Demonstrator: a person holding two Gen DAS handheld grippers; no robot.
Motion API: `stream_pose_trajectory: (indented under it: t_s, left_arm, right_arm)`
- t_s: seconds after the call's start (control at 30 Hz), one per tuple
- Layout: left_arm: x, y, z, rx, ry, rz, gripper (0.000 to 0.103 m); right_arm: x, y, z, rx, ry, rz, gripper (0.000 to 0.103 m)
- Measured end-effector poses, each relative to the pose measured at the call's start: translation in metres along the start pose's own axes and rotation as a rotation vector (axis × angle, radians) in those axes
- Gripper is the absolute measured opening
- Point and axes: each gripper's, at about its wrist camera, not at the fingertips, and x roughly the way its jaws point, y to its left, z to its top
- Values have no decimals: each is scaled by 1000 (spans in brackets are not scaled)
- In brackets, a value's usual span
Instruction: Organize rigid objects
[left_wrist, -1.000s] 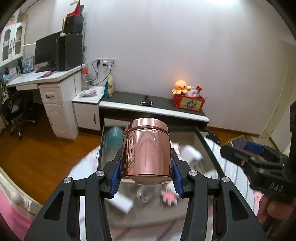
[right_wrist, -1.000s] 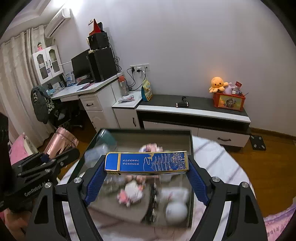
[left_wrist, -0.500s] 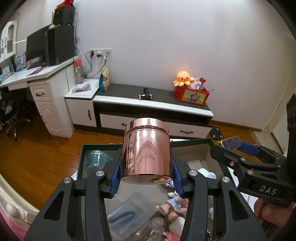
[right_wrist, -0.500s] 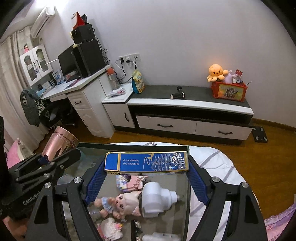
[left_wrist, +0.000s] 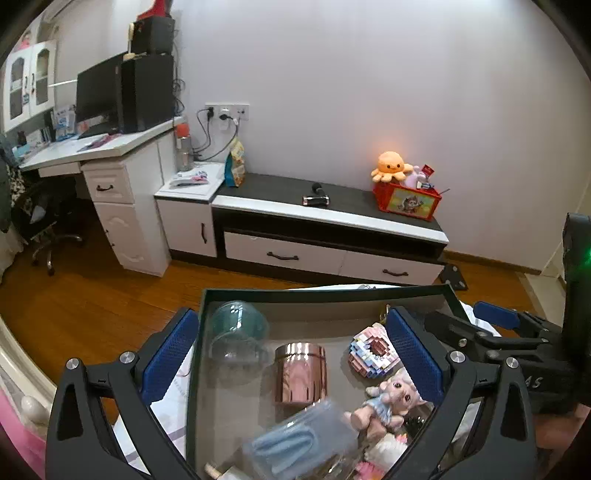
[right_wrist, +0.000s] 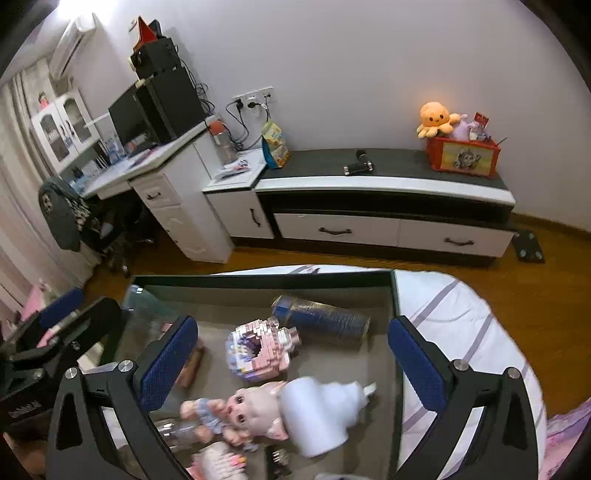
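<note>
My left gripper (left_wrist: 291, 354) hangs over a dark green box (left_wrist: 325, 295), its jaws opening wide. A copper tin (left_wrist: 301, 373) stands upright on the box floor below, free of the blue pads (left_wrist: 170, 354). My right gripper (right_wrist: 293, 362) is over the same box (right_wrist: 258, 280), its jaws also opening, with nothing pressed between them. A blue carton (right_wrist: 321, 319) lies on its side near the box's far wall. Each gripper shows at the edge of the other's view: the right gripper (left_wrist: 469, 321) and the left gripper (right_wrist: 74, 317).
The box also holds a clear cup (left_wrist: 236, 332), a pink brick-built model (right_wrist: 258, 350), a pig doll (right_wrist: 236, 410), a white object (right_wrist: 317, 417) and a clear case (left_wrist: 303, 439). It rests on a striped sheet (right_wrist: 443, 314). A wooden floor and a low cabinet (right_wrist: 369, 221) lie beyond.
Both grippers have opened. The copper tin left the left gripper and now stands in the box; the blue carton left the right gripper and lies in the box. Both hands moved forward and lower.
</note>
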Motion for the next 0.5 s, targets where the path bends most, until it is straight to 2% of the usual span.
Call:
stream_pose_trajectory:
  t_s: [0.27,0.5]
  left_arm:
    - [-44,8,-17,-15,-52,24,103]
    - [-86,11,-39,-8,-59,6,103]
  right_arm:
    - [-38,10,-16,15,-49,-25,103]
    - [-86,24,-42,18,-104,-40,103]
